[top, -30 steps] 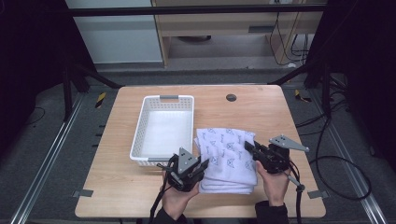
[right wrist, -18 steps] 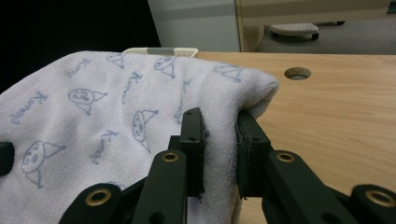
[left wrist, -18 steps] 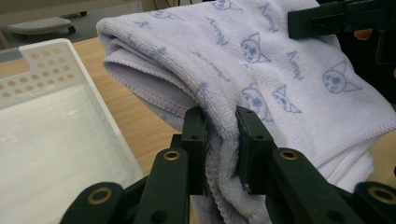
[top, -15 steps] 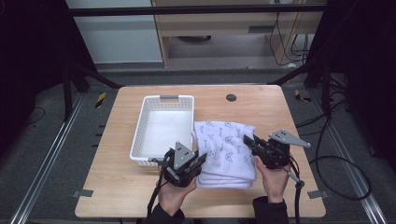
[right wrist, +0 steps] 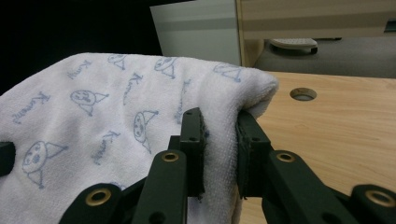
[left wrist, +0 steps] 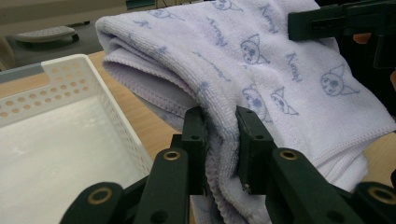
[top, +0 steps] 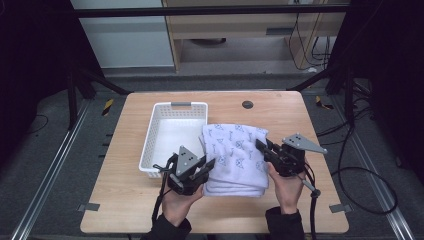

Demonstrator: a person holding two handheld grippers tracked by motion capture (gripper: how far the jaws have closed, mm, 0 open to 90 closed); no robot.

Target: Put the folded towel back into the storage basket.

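Wooden table (top: 125, 210) | one white basket (top: 150, 145) | one folded towel (top: 235, 150) | left tool (top: 206, 167), right tool (top: 263, 149): both clamped on towel

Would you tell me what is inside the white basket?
The basket looks empty: its bare white floor shows. The towel overhangs its right rim, hiding that edge.

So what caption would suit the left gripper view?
Left claw pinching a folded towel beside a white basket.

White towel (top: 235, 155), blue cat print
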